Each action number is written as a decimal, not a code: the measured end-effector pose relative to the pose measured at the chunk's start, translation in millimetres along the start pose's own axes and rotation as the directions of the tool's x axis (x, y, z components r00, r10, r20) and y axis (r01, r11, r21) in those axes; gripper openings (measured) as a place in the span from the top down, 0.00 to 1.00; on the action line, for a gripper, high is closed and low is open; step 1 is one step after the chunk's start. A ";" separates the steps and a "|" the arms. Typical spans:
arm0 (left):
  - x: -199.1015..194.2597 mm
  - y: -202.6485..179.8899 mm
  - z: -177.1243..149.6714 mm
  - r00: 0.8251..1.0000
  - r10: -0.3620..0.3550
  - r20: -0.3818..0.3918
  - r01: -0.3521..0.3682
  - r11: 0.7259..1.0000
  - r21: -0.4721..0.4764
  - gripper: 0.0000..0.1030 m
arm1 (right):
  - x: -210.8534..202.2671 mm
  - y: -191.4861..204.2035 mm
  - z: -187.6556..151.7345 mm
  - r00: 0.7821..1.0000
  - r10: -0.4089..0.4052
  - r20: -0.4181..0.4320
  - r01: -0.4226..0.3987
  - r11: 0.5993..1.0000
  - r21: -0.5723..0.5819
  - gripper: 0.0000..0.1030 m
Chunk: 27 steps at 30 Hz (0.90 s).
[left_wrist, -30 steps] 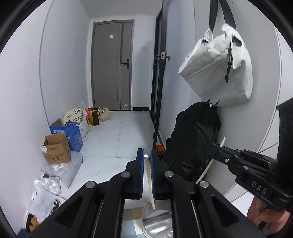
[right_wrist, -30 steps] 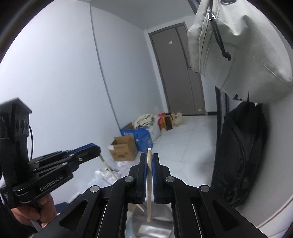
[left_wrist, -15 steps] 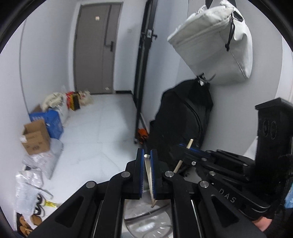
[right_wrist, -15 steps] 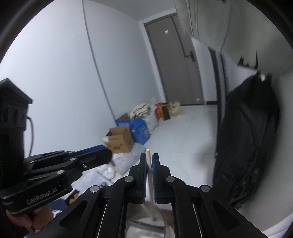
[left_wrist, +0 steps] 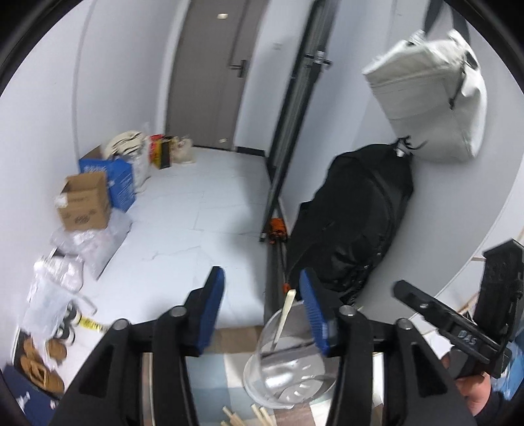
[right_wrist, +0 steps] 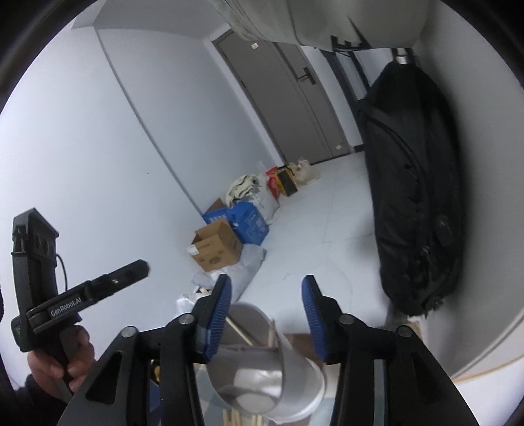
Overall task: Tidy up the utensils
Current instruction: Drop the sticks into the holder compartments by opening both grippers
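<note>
Both sets of tongs are opening right now, ribbed blue pads apart and gripping nothing. Just below the left tongs [left_wrist: 262,304] sits a clear round plastic cup [left_wrist: 288,377], glossy and see-through, with a pale flat wooden stick [left_wrist: 284,319] leaning inside, its top close to the right-hand pad but not pinched. Under the right tongs [right_wrist: 267,311] the same cup [right_wrist: 262,367] holds thin wooden sticks [right_wrist: 240,332]. More pale sticks [left_wrist: 242,417] lie on the surface nearer the camera.

The pale wooden sticks [left_wrist: 242,418] under the clear round plastic container [left_wrist: 288,367] are cut off by the bottom edge. The grey fabric bag [right_wrist: 327,19] is cropped at the top, blurred.
</note>
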State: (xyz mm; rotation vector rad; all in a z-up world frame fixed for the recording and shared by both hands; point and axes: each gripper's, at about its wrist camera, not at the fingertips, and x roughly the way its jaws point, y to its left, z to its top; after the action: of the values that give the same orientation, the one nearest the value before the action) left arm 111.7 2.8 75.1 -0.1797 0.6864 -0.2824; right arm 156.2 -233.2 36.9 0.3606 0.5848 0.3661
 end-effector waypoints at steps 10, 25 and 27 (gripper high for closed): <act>-12.0 10.2 -29.2 0.994 0.101 -0.043 -0.104 0.992 -0.067 0.45 | -35.0 19.4 -20.1 0.999 -0.015 0.035 0.016 0.999 -0.034 0.33; -33.7 23.4 -79.8 0.988 0.151 -0.014 -0.151 0.982 -0.117 0.29 | -68.6 49.0 -73.1 0.999 -0.051 0.004 0.051 0.992 -0.117 0.02; -29.5 26.8 -88.7 0.987 0.154 -0.034 -0.157 0.979 -0.126 0.29 | -64.9 48.3 -84.7 0.998 -0.053 -0.033 0.049 0.992 -0.112 0.02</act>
State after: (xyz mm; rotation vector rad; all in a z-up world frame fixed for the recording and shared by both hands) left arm 37.9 31.1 18.4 -0.2444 0.7391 -0.0900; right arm 44.9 -200.0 21.9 0.2320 0.6047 0.3554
